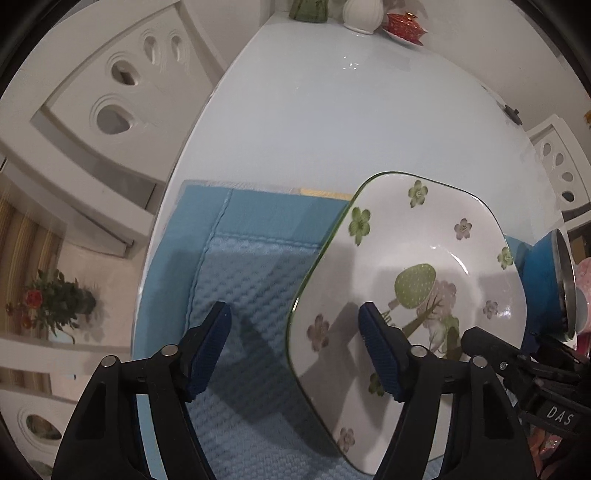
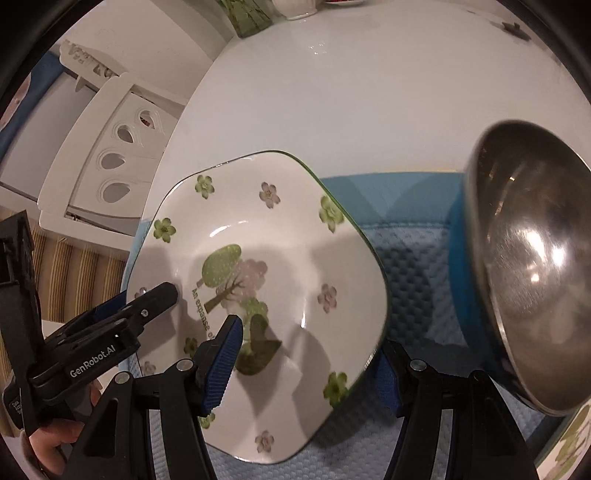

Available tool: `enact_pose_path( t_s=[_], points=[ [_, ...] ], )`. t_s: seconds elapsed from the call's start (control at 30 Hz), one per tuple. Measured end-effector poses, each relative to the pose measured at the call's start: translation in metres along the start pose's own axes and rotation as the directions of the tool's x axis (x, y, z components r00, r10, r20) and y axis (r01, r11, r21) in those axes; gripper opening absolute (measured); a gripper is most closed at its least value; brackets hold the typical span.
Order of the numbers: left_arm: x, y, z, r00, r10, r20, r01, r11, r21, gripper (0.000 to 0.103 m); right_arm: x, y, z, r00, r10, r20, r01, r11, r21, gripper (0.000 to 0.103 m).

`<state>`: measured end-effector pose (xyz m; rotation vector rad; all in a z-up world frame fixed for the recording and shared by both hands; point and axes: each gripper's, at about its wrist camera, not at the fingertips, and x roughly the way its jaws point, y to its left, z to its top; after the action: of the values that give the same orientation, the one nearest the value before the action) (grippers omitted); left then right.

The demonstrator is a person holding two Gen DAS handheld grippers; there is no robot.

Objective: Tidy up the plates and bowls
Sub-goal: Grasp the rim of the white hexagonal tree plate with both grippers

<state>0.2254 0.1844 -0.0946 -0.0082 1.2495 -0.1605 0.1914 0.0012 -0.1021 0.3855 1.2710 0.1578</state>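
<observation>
A square white plate with green and pink flowers (image 1: 406, 258) is tilted above the blue mat (image 1: 251, 280); it also fills the right wrist view (image 2: 258, 295). My left gripper (image 1: 295, 343) is open, its jaws straddling the plate's left edge, one over the mat and one over the plate's face. My right gripper (image 2: 306, 365) is open, its jaws straddling the plate's near right edge; whether they touch the plate I cannot tell. The left gripper also shows in the right wrist view (image 2: 147, 302) over the plate's left side. A steel bowl with a blue outside (image 2: 528, 266) stands tilted on the right.
The mat lies on a white table (image 1: 332, 110). A white vase (image 1: 362, 14), a green vessel (image 1: 306, 9) and a red lidded dish (image 1: 404, 24) stand at the far end. White chairs (image 1: 110, 92) flank the table. A potted plant (image 1: 51, 302) stands on the floor.
</observation>
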Motion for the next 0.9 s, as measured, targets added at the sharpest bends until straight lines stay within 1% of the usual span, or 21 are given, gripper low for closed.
enact_pose_path(
  t_s=[0.1,0.13,0.2,0.27,0.3,0.33,0.43,0.5,0.7,0.83,0.9],
  points=[
    [0.004,-0.003,0.001,1.000,-0.002,0.011,0.002,1.000,0.014,0.067,0.003,0.004,0.002,1.000,-0.011,0.005,0.011,1.000,-0.019,0.063],
    [0.004,-0.003,0.002,1.000,-0.008,0.016,0.008,1.000,0.011,0.064,0.002,0.004,0.002,1.000,-0.011,0.008,0.011,1.000,-0.019,0.063],
    [0.004,-0.001,0.003,0.999,-0.024,0.025,0.024,1.000,0.003,0.058,0.002,0.004,0.002,1.000,-0.004,0.014,0.004,1.000,-0.022,0.065],
    [0.004,0.000,0.005,0.999,-0.038,0.034,0.038,0.999,0.005,0.049,0.002,0.004,0.002,1.000,0.003,0.019,-0.002,1.000,-0.031,0.066],
    [0.004,-0.001,0.005,0.998,-0.044,0.041,0.044,0.999,0.014,0.046,0.001,0.004,0.002,1.000,0.007,0.022,-0.006,0.999,-0.035,0.066],
    [0.004,-0.003,0.005,0.997,-0.055,0.047,0.054,0.998,0.025,0.039,0.001,0.004,0.002,1.000,0.012,0.025,-0.011,0.999,-0.039,0.066],
    [0.003,-0.006,0.005,0.997,-0.055,0.054,0.052,0.998,0.042,0.038,0.001,0.004,0.003,0.999,0.008,0.042,-0.006,0.999,-0.045,0.060],
    [0.003,-0.004,0.004,0.996,-0.065,0.056,0.062,0.997,0.047,0.037,-0.001,0.001,0.002,0.999,0.017,0.044,-0.015,0.999,-0.042,0.058],
    [0.000,-0.005,0.003,0.996,-0.067,0.062,0.062,0.995,0.081,0.037,-0.004,-0.001,0.001,0.998,0.045,0.042,-0.042,0.997,-0.060,0.057],
    [-0.007,0.004,0.001,0.990,-0.107,0.088,0.103,0.993,0.053,0.037,-0.008,-0.003,-0.001,0.995,0.093,0.041,-0.091,0.995,-0.048,0.057],
    [-0.012,0.008,0.000,0.988,-0.118,0.100,0.113,0.992,0.055,0.037,-0.009,0.000,-0.002,0.994,0.098,0.039,-0.096,0.993,-0.064,0.055]
  ],
)
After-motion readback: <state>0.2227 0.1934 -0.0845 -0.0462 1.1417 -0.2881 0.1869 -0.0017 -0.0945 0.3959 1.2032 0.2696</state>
